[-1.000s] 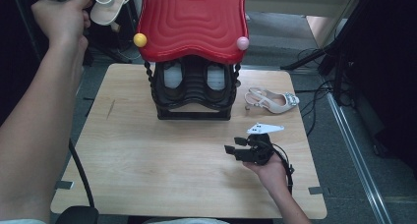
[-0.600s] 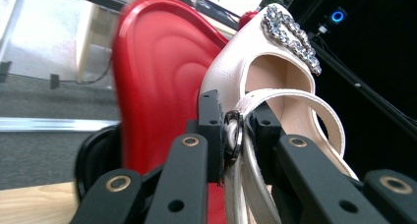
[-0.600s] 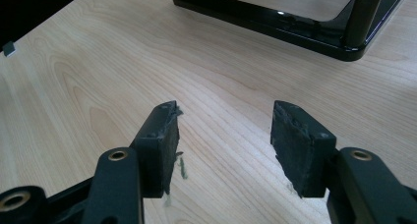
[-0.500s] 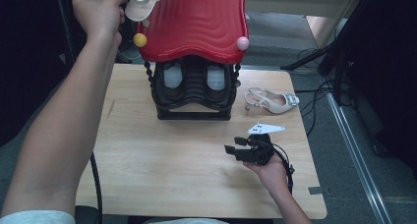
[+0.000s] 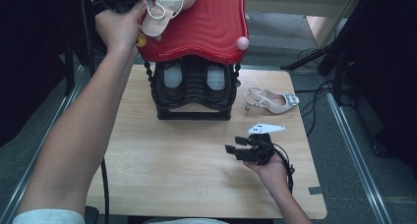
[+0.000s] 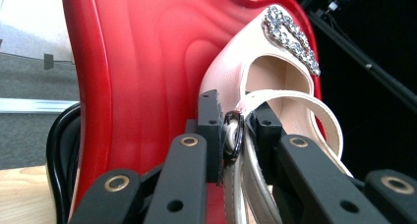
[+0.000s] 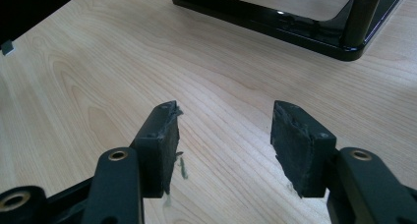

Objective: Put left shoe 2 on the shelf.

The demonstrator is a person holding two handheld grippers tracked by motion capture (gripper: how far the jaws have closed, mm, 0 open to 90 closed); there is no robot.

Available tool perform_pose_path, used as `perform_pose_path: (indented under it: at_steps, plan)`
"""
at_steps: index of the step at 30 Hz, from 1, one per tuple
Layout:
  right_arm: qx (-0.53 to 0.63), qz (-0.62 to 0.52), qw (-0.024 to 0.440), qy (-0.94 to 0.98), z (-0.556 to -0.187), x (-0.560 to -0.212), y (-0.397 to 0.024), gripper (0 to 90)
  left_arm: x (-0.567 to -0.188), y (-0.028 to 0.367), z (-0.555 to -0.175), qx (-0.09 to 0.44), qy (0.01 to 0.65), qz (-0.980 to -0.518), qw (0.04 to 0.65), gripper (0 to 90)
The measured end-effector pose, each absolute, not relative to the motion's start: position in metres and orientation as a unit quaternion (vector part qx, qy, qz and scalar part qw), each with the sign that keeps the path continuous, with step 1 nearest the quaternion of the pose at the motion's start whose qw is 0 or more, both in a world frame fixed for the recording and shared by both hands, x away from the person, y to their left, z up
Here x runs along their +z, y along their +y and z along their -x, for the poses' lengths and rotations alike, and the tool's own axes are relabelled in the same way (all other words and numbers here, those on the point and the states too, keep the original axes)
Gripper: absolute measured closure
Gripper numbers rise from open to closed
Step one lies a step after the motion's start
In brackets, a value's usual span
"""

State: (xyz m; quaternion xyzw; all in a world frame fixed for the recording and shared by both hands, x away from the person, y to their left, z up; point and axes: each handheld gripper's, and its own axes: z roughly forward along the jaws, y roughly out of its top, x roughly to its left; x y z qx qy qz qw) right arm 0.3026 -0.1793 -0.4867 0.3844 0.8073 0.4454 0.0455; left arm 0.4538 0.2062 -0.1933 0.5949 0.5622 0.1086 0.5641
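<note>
Gripping a cream slingback shoe (image 6: 275, 86) with a rhinestone buckle by its strap, the left claw (image 6: 235, 130) presses against the red rack top (image 5: 206, 27); right claw (image 7: 223, 145) rests open.

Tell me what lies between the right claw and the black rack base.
In the right gripper view, bare wooden table lies between the open right claw and the black rack base.

A second pale shoe (image 5: 273, 100) lies on its side near the right edge of the wooden table (image 5: 162, 170), just beside the black base of the rack (image 5: 193, 89). This rack stands at the far edge of the table, near the middle. On the grey floor (image 5: 344, 160) past the right edge, black cables (image 5: 314, 94) lie loose
</note>
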Motion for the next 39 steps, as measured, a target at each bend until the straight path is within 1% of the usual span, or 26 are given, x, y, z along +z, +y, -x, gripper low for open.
perform_pose_path:
  at_steps: [9, 12, 16, 18, 25, 31, 39]
  plan:
    - [0.445, -0.386, 0.046, 0.807, -0.303, -0.487, -0.18, 45.4, -0.203, 0.205, -0.453, 0.114, 0.558, -0.6, 0.562, 78.8]
    - [0.446, -0.385, 0.046, 0.807, -0.303, -0.487, -0.18, 45.4, -0.202, 0.205, -0.452, 0.11, 0.553, -0.602, 0.565, 74.2]
    - [0.446, -0.385, 0.048, 0.807, -0.303, -0.487, -0.18, 45.4, -0.2, 0.205, -0.451, 0.111, 0.548, -0.612, 0.559, 70.2]
    - [0.445, -0.386, 0.047, 0.807, -0.303, -0.487, -0.181, 45.4, -0.199, 0.205, -0.45, 0.103, 0.545, -0.616, 0.56, 65.6]
    - [0.447, -0.388, 0.049, 0.804, -0.304, -0.486, -0.183, 45.3, -0.196, 0.207, -0.446, 0.089, 0.535, -0.625, 0.562, 60.6]
    - [0.448, -0.389, 0.049, 0.803, -0.304, -0.486, -0.184, 45.3, -0.188, 0.207, -0.438, 0.099, 0.523, -0.633, 0.563, 59.2]
    - [0.447, -0.39, 0.049, 0.804, -0.305, -0.486, -0.184, 45.3, -0.176, 0.22, -0.431, 0.109, 0.517, -0.638, 0.56, 57.2]
